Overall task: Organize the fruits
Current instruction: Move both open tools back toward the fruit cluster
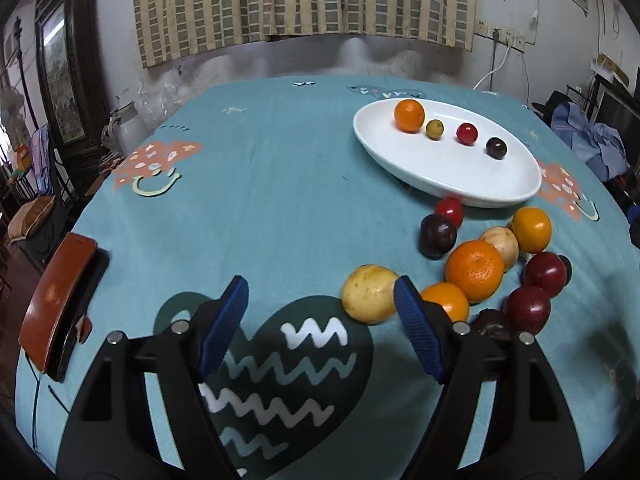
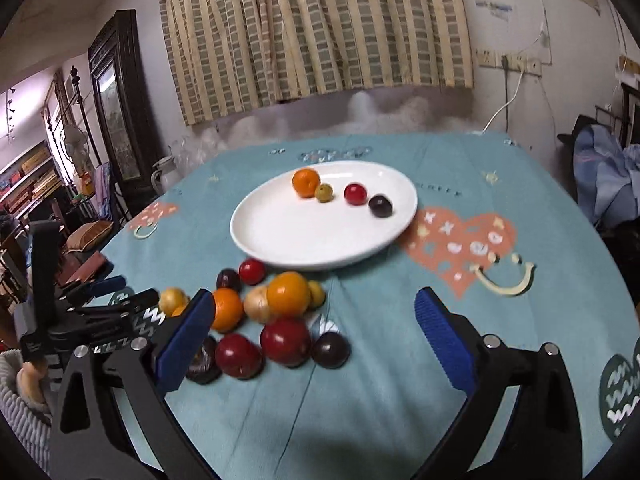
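Covering the table [image 1: 280, 184] is a teal cloth printed with hearts, smileys and zigzags, and behind it hangs a striped curtain [image 1: 304, 0] on a scuffed white wall. In the left wrist view a dark framed cabinet [image 1: 60, 76] stands at 10 o'clock, and a brown case [image 1: 56, 304] lies on the table edge at 9 o'clock.

Now the plate [image 1: 460, 176]: white, oval, sitting at 1 o'clock in that view, its long axis running from 11 o'clock down toward 4 o'clock. In the right wrist view the plate [image 2: 280, 236] sits dead ahead at 12 o'clock.

On it, four fruits in a row along that axis: an orange [image 1: 409, 115], a small green fruit [image 1: 434, 129], a red one [image 1: 467, 133] and a dark purple one [image 1: 496, 148], each just beside the next.

Off the plate, the pile [image 1: 480, 264] of loose fruit lies on the cloth just below the plate's near rim, at 3 o'clock in the left view: oranges, yellow, red and dark ones bunched together and touching.

The left gripper [image 1: 320, 292] hovers low with fingers spread wide and nothing between them; a yellow fruit [image 1: 370, 294] sits just against the outside of its right-hand finger [image 1: 416, 328].

The right gripper [image 2: 310, 308] also has its fingers wide apart, holding nothing, the pile [image 2: 276, 320] lying between them toward the left-hand finger [image 2: 186, 336]. The left gripper [image 2: 108, 292] shows at 9 o'clock in this view.
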### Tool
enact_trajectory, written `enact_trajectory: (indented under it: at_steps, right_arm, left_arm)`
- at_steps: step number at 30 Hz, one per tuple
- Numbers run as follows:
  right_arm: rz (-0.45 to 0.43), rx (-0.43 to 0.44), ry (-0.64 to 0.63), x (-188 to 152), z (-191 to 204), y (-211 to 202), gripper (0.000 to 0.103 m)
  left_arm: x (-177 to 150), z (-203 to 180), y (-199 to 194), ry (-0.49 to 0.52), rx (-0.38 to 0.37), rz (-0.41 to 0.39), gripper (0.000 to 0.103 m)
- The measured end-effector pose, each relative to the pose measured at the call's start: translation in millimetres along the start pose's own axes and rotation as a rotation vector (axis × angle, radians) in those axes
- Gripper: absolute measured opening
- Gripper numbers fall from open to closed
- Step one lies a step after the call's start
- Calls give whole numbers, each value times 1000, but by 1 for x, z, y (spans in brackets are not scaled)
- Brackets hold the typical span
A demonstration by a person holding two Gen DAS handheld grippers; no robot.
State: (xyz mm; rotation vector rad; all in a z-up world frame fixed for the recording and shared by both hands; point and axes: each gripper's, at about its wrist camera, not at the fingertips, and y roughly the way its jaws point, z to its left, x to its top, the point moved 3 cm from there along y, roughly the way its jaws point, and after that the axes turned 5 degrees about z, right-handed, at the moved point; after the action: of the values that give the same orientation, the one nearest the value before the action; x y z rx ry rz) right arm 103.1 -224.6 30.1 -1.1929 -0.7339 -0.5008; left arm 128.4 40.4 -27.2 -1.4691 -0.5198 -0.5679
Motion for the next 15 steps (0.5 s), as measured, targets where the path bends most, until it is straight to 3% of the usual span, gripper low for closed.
enact_trajectory:
  at_steps: [10,15]
  right_arm:
    - [14,-8,5,-4,-1,4,100]
    - [11,-10,6,-5,0,4,100]
  left_arm:
    - [-5,-14,17,82,45,16,80]
    - [-5,2,20,25,-25,40,80]
